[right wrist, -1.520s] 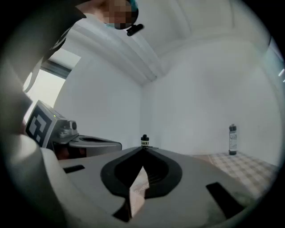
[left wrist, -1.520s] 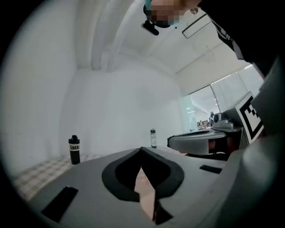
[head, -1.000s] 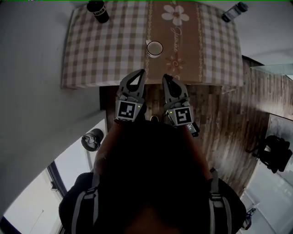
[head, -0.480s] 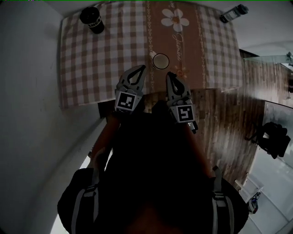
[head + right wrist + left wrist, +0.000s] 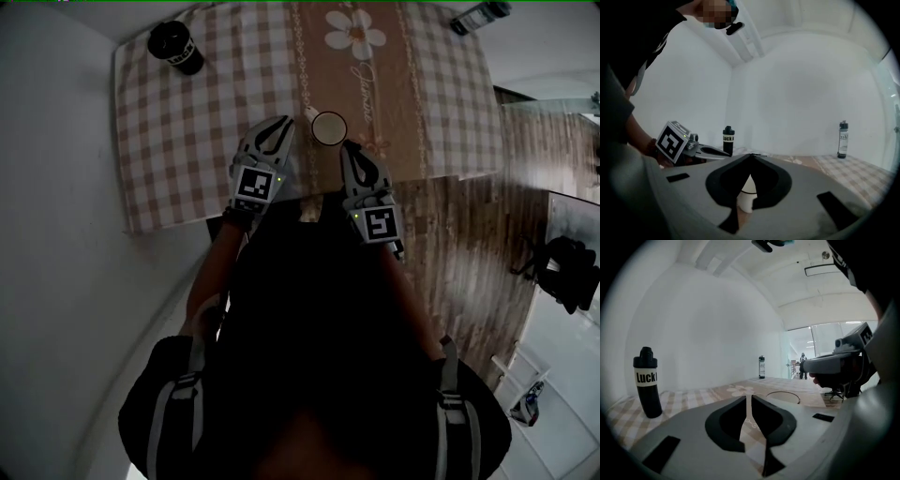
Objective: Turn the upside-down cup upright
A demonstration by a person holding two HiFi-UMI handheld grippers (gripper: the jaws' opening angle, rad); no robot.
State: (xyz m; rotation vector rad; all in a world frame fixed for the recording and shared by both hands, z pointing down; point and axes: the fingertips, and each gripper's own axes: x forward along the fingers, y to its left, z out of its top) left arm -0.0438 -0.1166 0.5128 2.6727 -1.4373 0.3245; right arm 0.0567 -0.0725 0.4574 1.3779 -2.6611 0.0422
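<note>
White cup (image 5: 329,127) just ahead of right gripper (image 5: 346,146)

Table covered by a checked cloth (image 5: 187,122) with a central brown runner (image 5: 323,94) bearing a white flower print (image 5: 354,33). A black bottle (image 5: 175,47) with a white label band stands upright at the far left corner; a slimmer dark bottle (image 5: 478,16) stands upright at the far right corner. White wall (image 5: 56,234) at left, wood-plank floor (image 5: 469,234) at right, carrying a black object (image 5: 567,272) too dim to identify
</note>
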